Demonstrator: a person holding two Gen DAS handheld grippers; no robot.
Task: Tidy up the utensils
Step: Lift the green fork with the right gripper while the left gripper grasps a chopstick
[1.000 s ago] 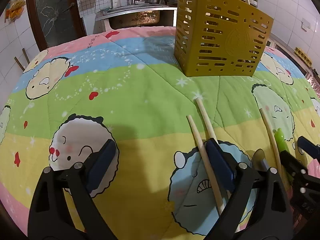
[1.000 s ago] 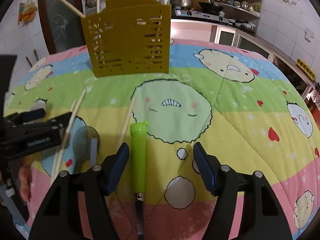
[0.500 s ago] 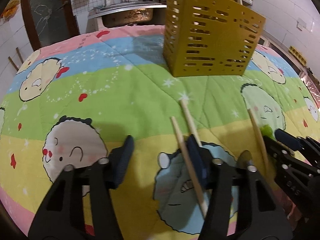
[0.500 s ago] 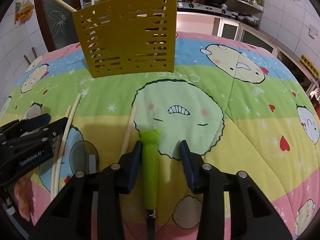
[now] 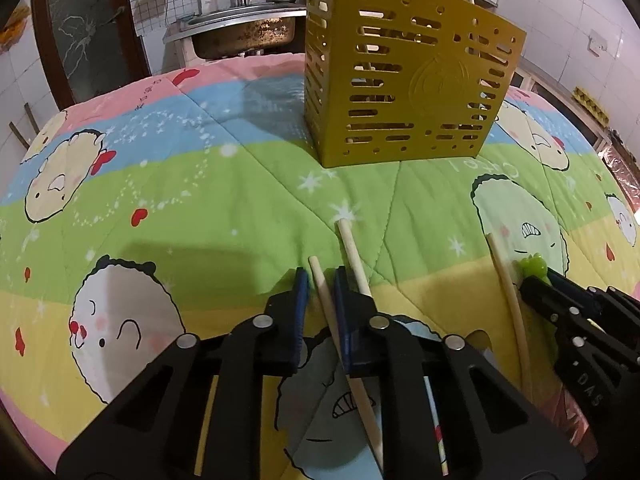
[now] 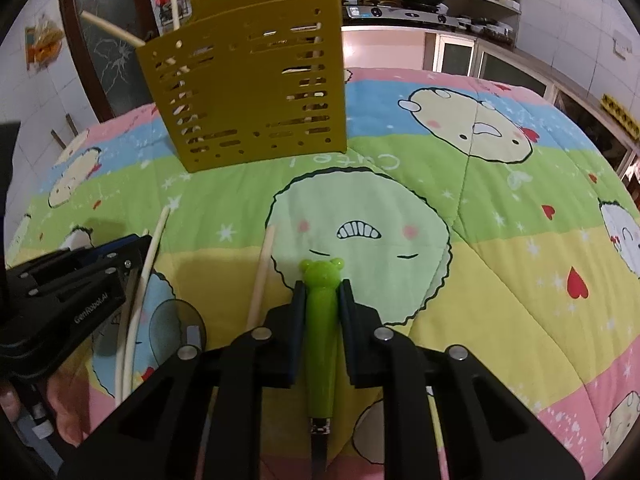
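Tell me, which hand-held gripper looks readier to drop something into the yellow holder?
Probably the right hand-held gripper: its jaws squarely clamp the green bear-handled utensil. The left hand-held gripper has closed around one chopstick, apparently not quite tight yet. The yellow utensil holder stands ahead.

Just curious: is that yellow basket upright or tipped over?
Upright. The yellow basket stands on its base on the quilt, with chopsticks poking out the top.

Black plastic tongs (image 5: 321, 300) with blue pads (image 5: 301, 312), round silver screws, white "GenRobot.AI" letters on side.
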